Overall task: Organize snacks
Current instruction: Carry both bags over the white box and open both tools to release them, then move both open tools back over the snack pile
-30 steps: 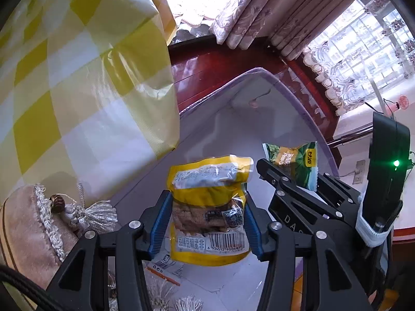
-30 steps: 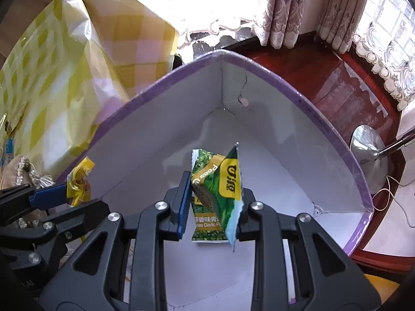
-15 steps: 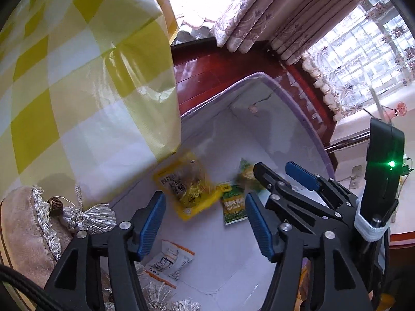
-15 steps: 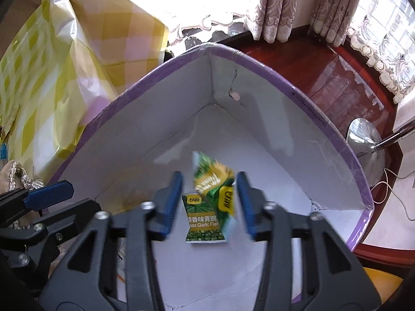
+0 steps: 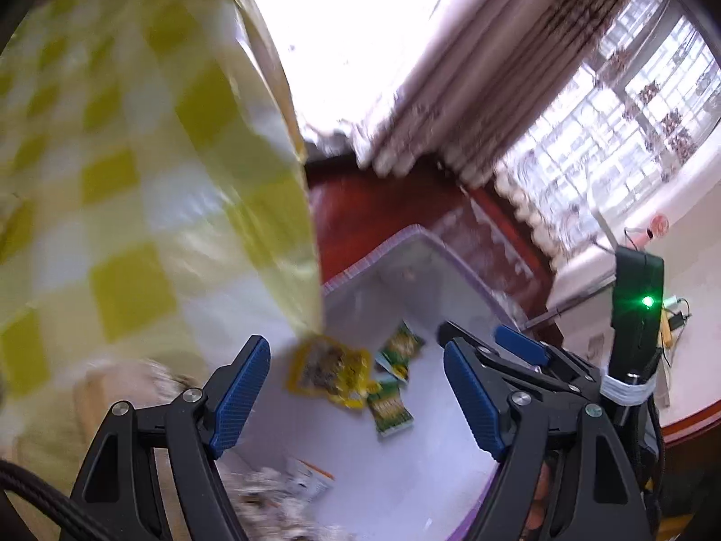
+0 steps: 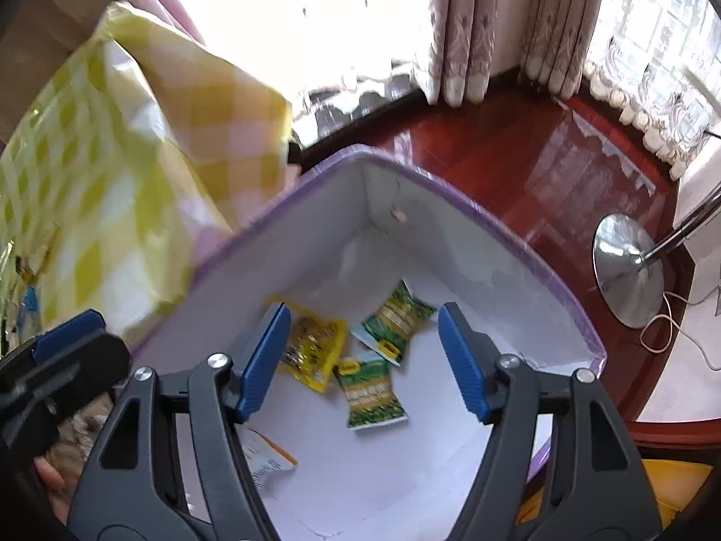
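A white box with a purple rim holds a yellow snack packet, two green pea packets and a white-and-orange packet on its floor. My right gripper hangs above them with its jaws opening and nothing between them. My left gripper also hangs above the box, jaws opening and empty. In the left wrist view, which is blurred, the right gripper's blue pad shows at right.
A yellow-and-white checked plastic bag stands against the box's left side. Dark red wooden floor, curtains and a chrome stand base lie beyond. A beige tasselled cushion sits at lower left.
Both grippers let go: the yellow packet and a green packet dropped to the box floor. Both sets of jaws spread wider and both grippers rose.
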Tool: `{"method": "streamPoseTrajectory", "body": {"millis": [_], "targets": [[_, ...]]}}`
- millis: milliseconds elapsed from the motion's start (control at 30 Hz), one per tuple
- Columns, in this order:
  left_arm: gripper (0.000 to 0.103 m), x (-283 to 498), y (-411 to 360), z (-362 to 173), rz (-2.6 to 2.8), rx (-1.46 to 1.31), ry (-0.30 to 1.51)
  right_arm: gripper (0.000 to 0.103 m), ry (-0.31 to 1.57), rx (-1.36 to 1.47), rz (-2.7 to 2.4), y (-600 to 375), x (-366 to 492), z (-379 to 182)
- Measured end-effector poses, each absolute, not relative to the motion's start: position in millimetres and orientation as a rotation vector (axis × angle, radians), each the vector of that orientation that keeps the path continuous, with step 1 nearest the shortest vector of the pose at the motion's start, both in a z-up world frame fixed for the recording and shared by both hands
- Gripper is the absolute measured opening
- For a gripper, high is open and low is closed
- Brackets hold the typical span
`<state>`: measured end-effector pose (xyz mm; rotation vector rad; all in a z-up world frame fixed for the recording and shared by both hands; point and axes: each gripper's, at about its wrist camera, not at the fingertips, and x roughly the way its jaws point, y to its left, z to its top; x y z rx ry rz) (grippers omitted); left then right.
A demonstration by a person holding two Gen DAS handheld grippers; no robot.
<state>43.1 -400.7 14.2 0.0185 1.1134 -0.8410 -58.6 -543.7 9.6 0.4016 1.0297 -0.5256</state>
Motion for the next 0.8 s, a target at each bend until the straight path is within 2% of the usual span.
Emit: {"method": "streamPoseTrajectory", "body": {"millis": [167,467,800], "targets": [[0.080,69,-349,38,-0.692,-0.023,1.007,0.075,0.981,0.372,-0.467,-515,-42,31],[0.080,112,-232,57,-0.418,-0.178,0.930,0.077,0.972,0.300,-0.303,-436,-3,44],[0.080,145,-94,51,-0.118,-0.415,0.936,0.077,1.000,0.217,-0.121,-338,31,46]]}}
